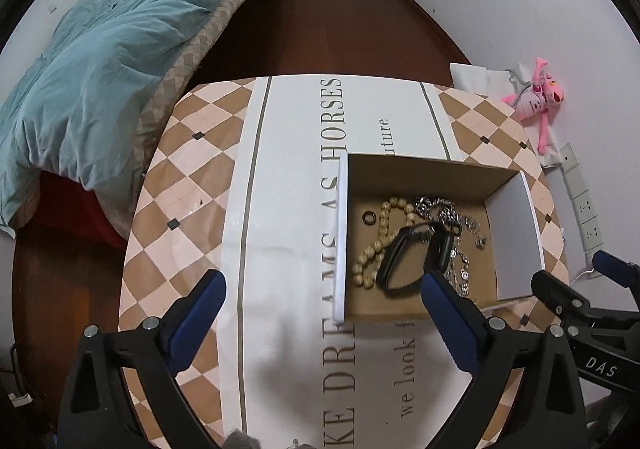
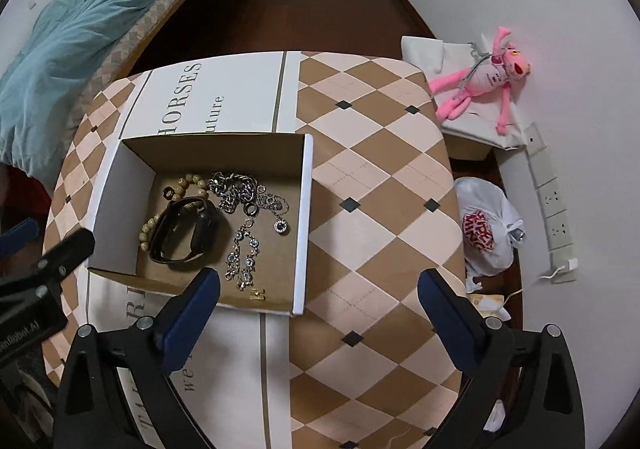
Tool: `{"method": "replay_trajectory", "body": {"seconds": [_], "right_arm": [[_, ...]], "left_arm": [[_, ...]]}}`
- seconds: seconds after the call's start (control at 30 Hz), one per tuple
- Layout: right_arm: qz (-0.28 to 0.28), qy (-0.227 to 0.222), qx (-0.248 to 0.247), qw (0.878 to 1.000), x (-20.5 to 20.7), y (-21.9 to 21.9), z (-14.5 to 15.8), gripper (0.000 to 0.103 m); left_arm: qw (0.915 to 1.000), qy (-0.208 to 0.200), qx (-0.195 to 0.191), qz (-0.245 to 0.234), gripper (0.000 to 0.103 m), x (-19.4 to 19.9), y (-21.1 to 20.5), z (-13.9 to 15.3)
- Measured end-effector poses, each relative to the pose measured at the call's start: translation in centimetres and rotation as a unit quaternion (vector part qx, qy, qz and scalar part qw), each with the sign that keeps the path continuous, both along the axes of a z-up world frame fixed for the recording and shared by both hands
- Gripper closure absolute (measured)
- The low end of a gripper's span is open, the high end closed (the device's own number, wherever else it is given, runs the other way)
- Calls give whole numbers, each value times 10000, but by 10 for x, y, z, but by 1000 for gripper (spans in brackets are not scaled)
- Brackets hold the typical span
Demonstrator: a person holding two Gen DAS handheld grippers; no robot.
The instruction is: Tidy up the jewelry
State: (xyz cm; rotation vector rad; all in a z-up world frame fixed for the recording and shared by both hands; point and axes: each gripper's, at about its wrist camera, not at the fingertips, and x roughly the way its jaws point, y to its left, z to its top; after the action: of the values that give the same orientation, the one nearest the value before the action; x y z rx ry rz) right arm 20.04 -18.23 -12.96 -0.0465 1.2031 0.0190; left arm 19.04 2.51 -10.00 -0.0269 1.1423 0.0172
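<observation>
An open cardboard box (image 1: 340,233) (image 2: 306,225) with white outer walls stands on the table. Inside lie a black wristband (image 1: 394,261) (image 2: 180,229), a wooden bead bracelet (image 1: 376,245) (image 2: 188,183), tangled silver chains (image 1: 448,213) (image 2: 236,189), a crystal bracelet (image 2: 242,253), a small dark ring (image 2: 168,192) and a gold piece (image 2: 256,293). My left gripper (image 1: 322,281) hangs open over the box's left wall, holding nothing. My right gripper (image 2: 318,277) is open and empty over the box's right wall.
The table (image 2: 380,169) carries a brown-and-cream checkered cover with a white lettered runner (image 1: 288,137). A bed with a teal duvet (image 1: 100,61) lies to the left. A pink plush toy (image 2: 488,77), a plastic bag (image 2: 486,225) and a power strip (image 2: 552,205) are on the right.
</observation>
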Motion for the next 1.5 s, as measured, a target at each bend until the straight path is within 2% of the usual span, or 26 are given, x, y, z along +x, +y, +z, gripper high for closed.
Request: {"method": "replay_trajectory", "body": {"seconds": [0.27, 0.5, 0.6, 0.97, 1.33, 1.5], "right_arm": [[-101, -315, -8, 9995, -22, -2, 33, 2], [-144, -821, 17, 9965, -65, -2, 85, 2], [-115, -1047, 11, 9944, -84, 0, 110, 2], [-154, -1843, 45, 9827, -145, -4, 196, 2], [-109, -2010, 168, 9794, -185, -9, 231, 1], [-108, -1996, 185, 9796, -192, -12, 236, 0]], "left_arm": [[9995, -307, 22, 29, 3, -23, -2, 35], [9970, -767, -82, 3, 3, -59, -3, 87], [9955, -951, 0, 5, 3, -76, -5, 109], [9915, -1302, 37, 32, 3, -124, -5, 166], [9883, -1528, 17, 3, 3, -161, -10, 203], [9888, -1493, -8, -28, 3, -164, -13, 206]]}}
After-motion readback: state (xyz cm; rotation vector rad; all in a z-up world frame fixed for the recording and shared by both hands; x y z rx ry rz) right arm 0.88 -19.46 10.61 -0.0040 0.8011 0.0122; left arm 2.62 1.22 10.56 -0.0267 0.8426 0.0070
